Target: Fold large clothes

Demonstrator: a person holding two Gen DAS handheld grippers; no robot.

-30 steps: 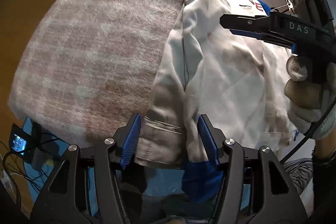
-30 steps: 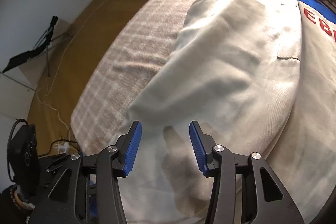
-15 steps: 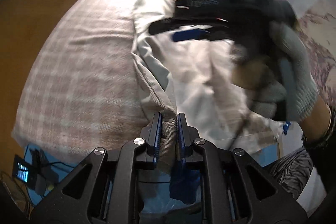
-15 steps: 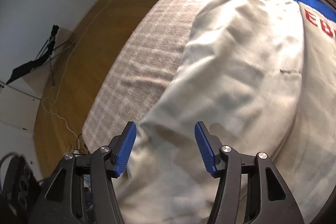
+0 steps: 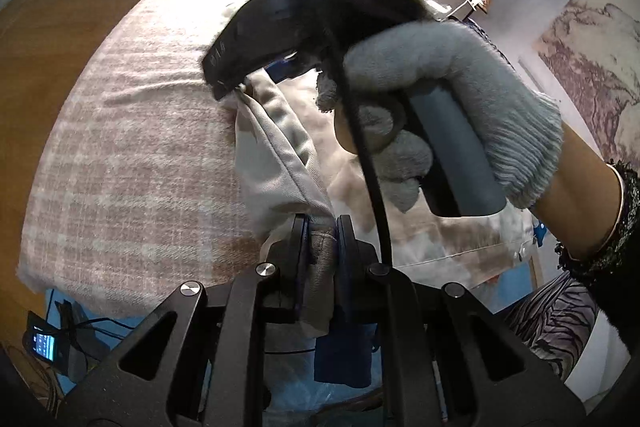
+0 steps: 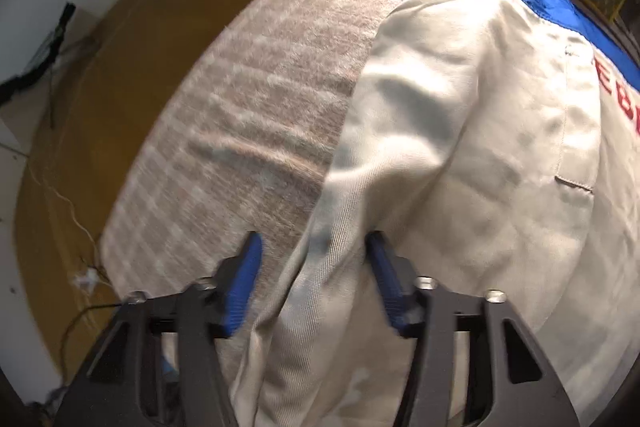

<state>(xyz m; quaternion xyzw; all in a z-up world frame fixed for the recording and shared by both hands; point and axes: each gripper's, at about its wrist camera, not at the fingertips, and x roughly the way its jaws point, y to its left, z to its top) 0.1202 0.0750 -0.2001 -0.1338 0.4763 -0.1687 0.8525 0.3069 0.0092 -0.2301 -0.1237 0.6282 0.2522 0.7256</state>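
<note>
Your left gripper (image 5: 322, 239) is clamped on the cuff of the pale jacket (image 6: 460, 147), which lies on the checked blanket (image 5: 132, 155). Your right gripper (image 6: 314, 267) has just been closing, its jaws straddling the sleeve edge but not yet pinching. You look set to fold the sleeve in: finish that grip, then carry both ends across together.

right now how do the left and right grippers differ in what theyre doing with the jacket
The left gripper is shut on the jacket, its blue pads pinching a bunched cuff; the right gripper has a gap between its pads, which straddle a sleeve fold without pressing it, though its jaws have just been closing. The left one holds cloth lifted off the checked blanket; under the right one the cloth looks slack. Both have blue pads on black frames.
</note>
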